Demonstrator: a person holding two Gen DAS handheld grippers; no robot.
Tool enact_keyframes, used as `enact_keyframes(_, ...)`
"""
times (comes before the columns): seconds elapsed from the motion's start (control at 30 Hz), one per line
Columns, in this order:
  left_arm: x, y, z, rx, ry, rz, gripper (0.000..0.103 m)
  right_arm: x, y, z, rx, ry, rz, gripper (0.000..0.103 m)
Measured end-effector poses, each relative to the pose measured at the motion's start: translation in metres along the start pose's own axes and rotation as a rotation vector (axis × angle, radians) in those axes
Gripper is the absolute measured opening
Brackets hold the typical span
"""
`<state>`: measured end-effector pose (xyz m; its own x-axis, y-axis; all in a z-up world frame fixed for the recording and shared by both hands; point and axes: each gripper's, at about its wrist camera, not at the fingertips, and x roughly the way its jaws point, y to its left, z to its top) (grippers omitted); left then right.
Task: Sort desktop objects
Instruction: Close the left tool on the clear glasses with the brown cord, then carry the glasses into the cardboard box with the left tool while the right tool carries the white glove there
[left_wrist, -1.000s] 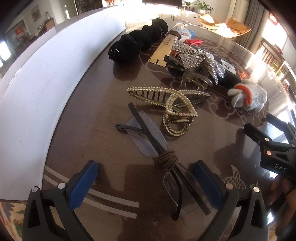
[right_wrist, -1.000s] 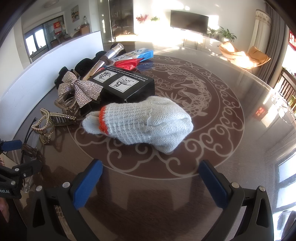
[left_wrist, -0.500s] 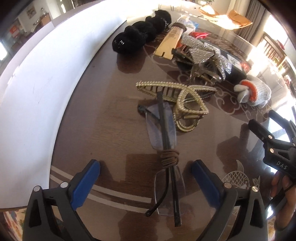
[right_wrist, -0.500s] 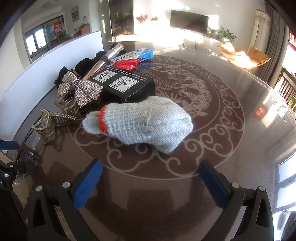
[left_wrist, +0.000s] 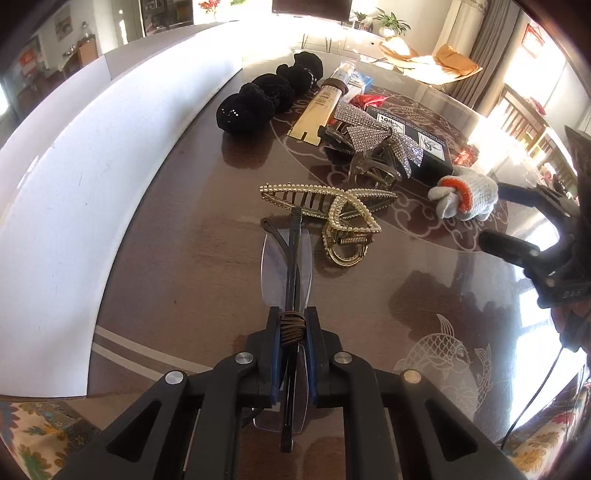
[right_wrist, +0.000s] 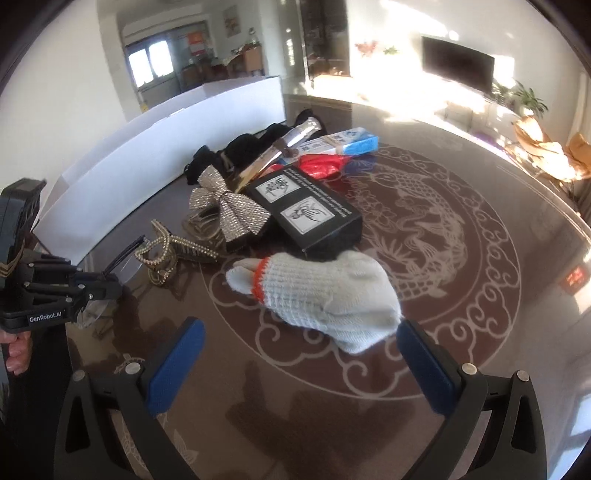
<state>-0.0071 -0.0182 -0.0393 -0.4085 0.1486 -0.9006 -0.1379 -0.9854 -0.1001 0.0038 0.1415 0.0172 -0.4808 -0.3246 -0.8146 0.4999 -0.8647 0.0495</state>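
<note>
My left gripper (left_wrist: 291, 328) is shut on folded rimless glasses (left_wrist: 286, 258) bound with a brown hair tie (left_wrist: 291, 326); they also show in the right wrist view (right_wrist: 127, 264). A pearl hair claw (left_wrist: 332, 206) lies just beyond the glasses' tip. My right gripper (right_wrist: 299, 354) is open and empty, its fingers on either side of the near end of a white knit glove with an orange cuff (right_wrist: 321, 291). The glove also shows in the left wrist view (left_wrist: 463, 195).
A rhinestone bow clip (left_wrist: 373, 136), a black box (right_wrist: 306, 210), a gold tube (left_wrist: 317, 110), black scrunchies (left_wrist: 258, 99), a red wrapper (right_wrist: 321, 164) and a blue-white pack (right_wrist: 343, 142) lie on the brown patterned table (right_wrist: 461, 258). A white board (left_wrist: 74, 184) stands along the left.
My left gripper closed on the glasses at the hair tie, having turned to line up with them. My right gripper moved closer to the glove.
</note>
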Motion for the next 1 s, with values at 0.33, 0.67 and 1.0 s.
enact_keyframes(0.33, -0.046, 0.009, -0.004, -0.076, -0.1, -0.073, 0.011, 0.031, -0.007, 0.03, -0.199, 0.124, -0.063, 0.055)
enact_keyframes(0.67, -0.114, 0.038, 0.01, -0.142, -0.206, -0.175, 0.011, -0.033, -0.008, 0.021, -0.07, 0.06, -0.051, 0.053)
enact_keyframes(1.0, -0.13, 0.195, 0.07, -0.347, -0.186, 0.048, 0.011, -0.029, 0.152, 0.161, -0.143, -0.098, 0.248, 0.054)
